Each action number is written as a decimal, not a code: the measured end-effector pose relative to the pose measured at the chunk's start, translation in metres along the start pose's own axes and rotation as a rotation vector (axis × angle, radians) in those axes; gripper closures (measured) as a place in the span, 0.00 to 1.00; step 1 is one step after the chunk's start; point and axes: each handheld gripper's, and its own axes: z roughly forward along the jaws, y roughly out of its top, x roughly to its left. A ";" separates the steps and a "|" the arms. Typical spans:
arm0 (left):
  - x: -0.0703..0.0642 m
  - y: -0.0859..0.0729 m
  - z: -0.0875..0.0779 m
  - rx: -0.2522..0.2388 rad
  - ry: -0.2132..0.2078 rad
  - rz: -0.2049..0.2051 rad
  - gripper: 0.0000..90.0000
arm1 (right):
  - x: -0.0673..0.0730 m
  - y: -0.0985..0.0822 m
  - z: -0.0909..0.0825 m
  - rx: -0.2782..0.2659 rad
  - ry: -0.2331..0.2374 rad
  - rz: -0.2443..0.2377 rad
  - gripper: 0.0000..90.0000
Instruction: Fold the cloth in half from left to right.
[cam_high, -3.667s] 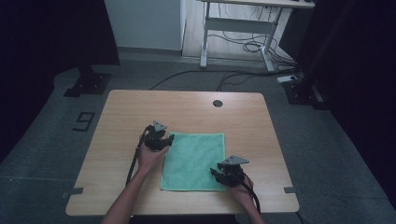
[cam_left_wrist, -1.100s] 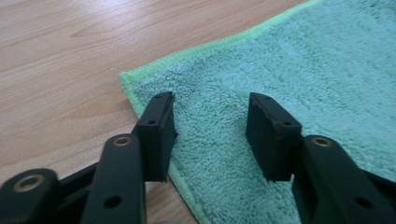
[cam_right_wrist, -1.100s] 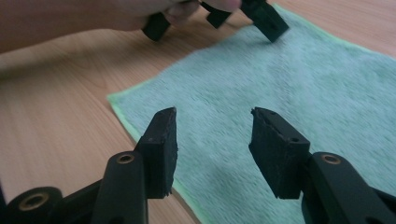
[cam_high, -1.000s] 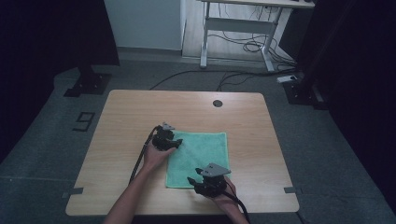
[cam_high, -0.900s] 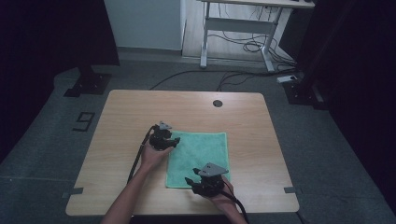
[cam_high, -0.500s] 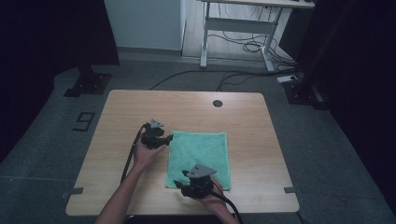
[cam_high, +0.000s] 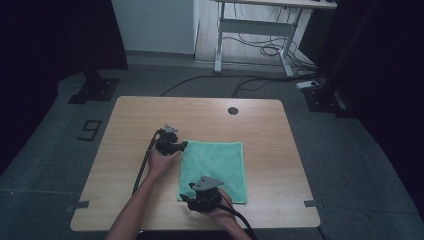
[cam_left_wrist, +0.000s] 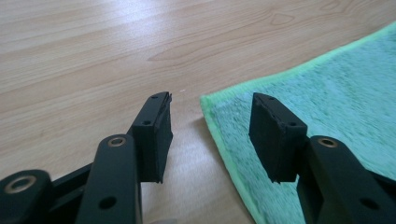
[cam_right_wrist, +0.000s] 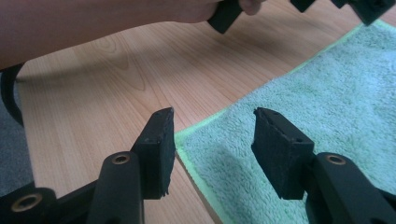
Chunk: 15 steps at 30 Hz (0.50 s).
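Two hand-held grippers work at a green towel (cam_high: 214, 171) spread flat on the wooden desk (cam_high: 130, 125), a little toward 5 o'clock of the desk's middle. Starting at the left, a cable (cam_high: 142, 167) trails back along the person's left forearm toward the near edge. The left gripper (cam_high: 181, 146) sits at the towel's 10 o'clock corner, its jaws pointing toward 3 o'clock. In the left gripper view (cam_left_wrist: 210, 126) the jaws stand partly apart and hold nothing: the towel's corner (cam_left_wrist: 208, 100) lies just beyond the gap, one jaw is over bare wood and the other over the cloth, and whether either touches the surface cannot be told. Further right, the right gripper (cam_high: 186, 200) is at the towel's 7 o'clock corner, near the front edge of the desk, with its grey plate on top and the hand behind it toward 5 o'clock. In the right gripper view (cam_right_wrist: 214, 140) its jaws are likewise partly open and empty, straddling the towel's pale green hem (cam_right_wrist: 196, 126), one jaw over wood and one over cloth. At 12 o'clock, near the desk's far edge, lies a small dark round hole (cam_high: 232, 110).
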 end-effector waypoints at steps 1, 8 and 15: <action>0.000 0.002 0.004 0.005 0.000 -0.001 0.55 | 0.000 0.000 0.002 0.002 0.004 0.002 0.54; -0.002 0.004 0.019 0.029 0.021 -0.004 0.60 | 0.005 -0.001 0.016 0.029 0.024 -0.011 0.54; -0.003 0.002 0.022 0.049 0.005 0.003 0.74 | 0.011 -0.004 0.026 0.063 0.031 -0.030 0.54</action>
